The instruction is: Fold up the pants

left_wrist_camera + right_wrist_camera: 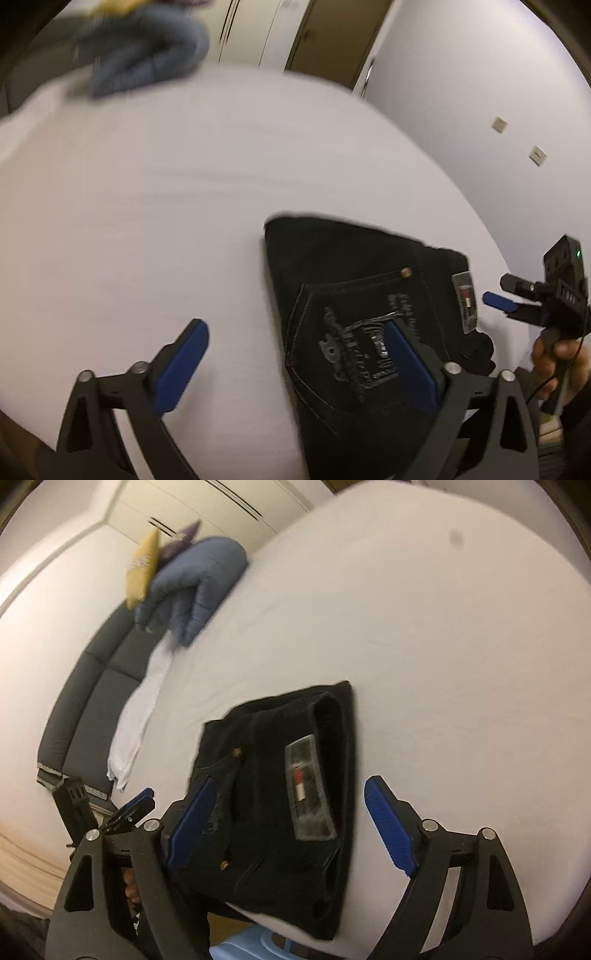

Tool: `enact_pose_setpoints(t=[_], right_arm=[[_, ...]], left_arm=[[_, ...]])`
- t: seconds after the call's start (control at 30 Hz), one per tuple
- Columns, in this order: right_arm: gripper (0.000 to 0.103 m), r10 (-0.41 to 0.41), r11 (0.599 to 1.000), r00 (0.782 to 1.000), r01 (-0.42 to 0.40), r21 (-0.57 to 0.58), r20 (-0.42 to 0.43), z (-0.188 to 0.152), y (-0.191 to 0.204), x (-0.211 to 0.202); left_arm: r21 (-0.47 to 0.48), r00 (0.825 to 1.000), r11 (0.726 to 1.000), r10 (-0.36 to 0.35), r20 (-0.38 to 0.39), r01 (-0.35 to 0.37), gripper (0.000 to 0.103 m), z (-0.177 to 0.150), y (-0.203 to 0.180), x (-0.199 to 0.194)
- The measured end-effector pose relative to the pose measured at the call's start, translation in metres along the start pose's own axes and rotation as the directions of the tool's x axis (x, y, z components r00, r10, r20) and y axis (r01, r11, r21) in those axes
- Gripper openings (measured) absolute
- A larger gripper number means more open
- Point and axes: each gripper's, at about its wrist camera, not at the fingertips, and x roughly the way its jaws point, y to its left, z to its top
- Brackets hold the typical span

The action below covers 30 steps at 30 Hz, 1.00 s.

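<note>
Jaws of the left gripper are spread wide and hold nothing: 1 blue pad is over the bare white sheet, the other is over the back pocket of the black pants. Jaws of the right gripper are spread wide too, with the pants lying between the 2 pads; the pads do not press on the cloth. The pants lie folded in a compact bundle on the sheet, near the edge of the bed, with the waistband label facing up. At the far side of the bed lies a blue jacket, beside a yellow cushion.
</note>
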Motion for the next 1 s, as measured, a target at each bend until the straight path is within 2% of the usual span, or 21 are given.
enact_pose_setpoints(t=[0.13,0.17,0.2,0.33,0.37,0.4,0.47,0.5,0.57,0.67,0.83,0.9,1.0], right_arm=[[0.069,-0.003,0.996,0.996,0.012,0.089,-0.09,0.009,-0.022,0.036],[0.061,-0.004,0.994,0.995,0.014,0.104,-0.097,0.011,-0.027,0.043],[0.058,0.011,0.994,0.995,0.0,0.109,-0.095,0.013,-0.029,0.048],[0.046,0.048,0.992,0.992,-0.033,0.122,-0.12,0.021,-0.031,0.071],[0.043,0.061,0.991,0.99,-0.045,0.128,-0.124,0.023,-0.032,0.075],[0.037,0.065,0.99,0.989,-0.048,0.131,-0.129,0.026,-0.031,0.08],[0.031,0.05,0.992,0.989,-0.033,0.12,-0.142,0.029,-0.028,0.087],[0.028,0.028,0.995,0.99,-0.014,0.098,-0.14,0.029,-0.024,0.087],[0.021,-0.011,0.999,0.992,0.017,0.048,-0.127,0.029,-0.012,0.085],[0.016,-0.059,0.998,0.994,0.057,-0.024,-0.088,0.029,0.012,0.069],[0.015,-0.011,0.997,0.999,0.008,-0.076,-0.033,0.048,0.048,0.04],[0.015,0.027,0.997,1.0,-0.027,-0.078,-0.01,0.068,0.06,0.034],[0.015,0.034,0.995,0.999,-0.032,-0.099,0.014,0.099,0.07,0.034]], left_arm=[[-0.031,0.989,0.998,-0.06,-0.136,0.056,0.089,-0.005,-0.001,0.033],[-0.047,0.983,0.997,-0.062,-0.175,0.055,0.088,-0.006,0.001,0.045],[-0.058,0.979,0.997,-0.056,-0.196,0.046,0.087,-0.007,0.003,0.053],[-0.071,0.978,0.996,-0.065,-0.197,0.052,0.085,-0.002,0.001,0.062],[-0.074,0.977,0.996,-0.071,-0.202,0.057,0.075,-0.001,0.0,0.065],[-0.076,0.976,0.995,-0.076,-0.206,0.061,0.059,0.002,0.0,0.067],[-0.095,0.964,0.99,-0.122,-0.236,0.102,0.037,0.004,-0.003,0.074],[-0.074,0.966,0.994,-0.094,-0.241,0.079,0.034,0.005,-0.008,0.076],[-0.024,0.969,0.998,-0.054,-0.24,0.049,0.027,0.004,-0.019,0.075],[-0.016,0.974,0.999,-0.042,-0.221,0.039,0.019,0.005,-0.028,0.064],[0.01,0.986,0.998,-0.06,-0.154,0.063,0.017,0.026,-0.045,0.036],[0.022,0.993,0.998,-0.058,-0.108,0.06,0.017,0.044,-0.049,0.024],[0.036,0.997,0.998,-0.044,-0.057,0.047,0.017,0.075,-0.049,0.018]])
